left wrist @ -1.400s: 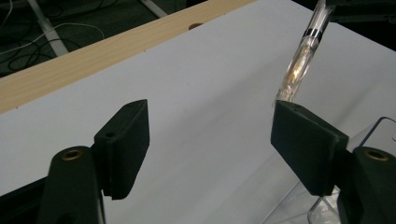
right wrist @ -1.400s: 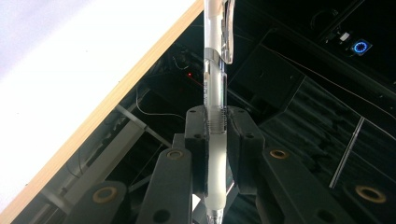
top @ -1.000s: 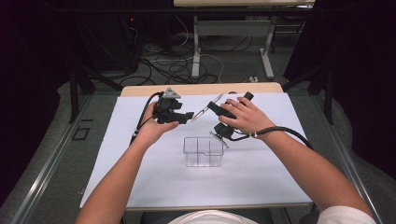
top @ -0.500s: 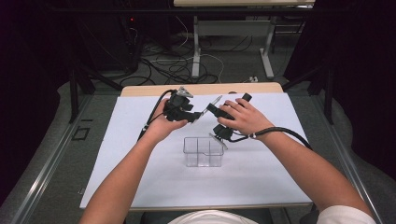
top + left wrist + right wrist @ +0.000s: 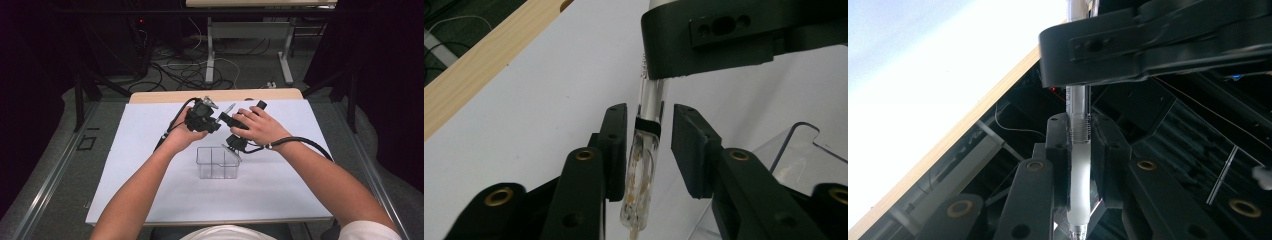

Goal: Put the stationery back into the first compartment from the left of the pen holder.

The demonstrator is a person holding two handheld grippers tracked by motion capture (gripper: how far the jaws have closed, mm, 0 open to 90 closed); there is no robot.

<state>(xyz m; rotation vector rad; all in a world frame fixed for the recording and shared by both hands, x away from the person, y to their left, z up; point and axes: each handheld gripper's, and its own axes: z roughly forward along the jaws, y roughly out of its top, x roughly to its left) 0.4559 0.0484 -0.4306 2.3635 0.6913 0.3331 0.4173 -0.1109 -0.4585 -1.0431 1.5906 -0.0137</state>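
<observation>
in the high view much of the pen [image 5: 229, 108] is hidden behind the two black grippers meeting at the upper middle of the frame, and just a thin pale tip pokes out between them, too small to read in detail. the left gripper [image 5: 212, 122], held in the hand left of centre, points right toward it; in the left gripper view its matte black jaws have just been closing, with the pen [image 5: 644, 165] between them, the left pad close against the clear barrel and the right pad still a sliver apart, so it is not yet clamped. that barrel is see-through plastic with a dark band and yellowish flecks inside, and its lower end is cut off by the bottom edge. right of centre, the right gripper [image 5: 226, 118] is closed on the pen: in the right gripper view [image 5: 1079, 150] its pads pinch a frosted white sleeve below a ribbed, threaded section. a clear plastic box [image 5: 218, 162] with thin dividers sits on the smooth white table sheet [image 5: 125, 165] at lower centre, apart from both grippers.
</observation>
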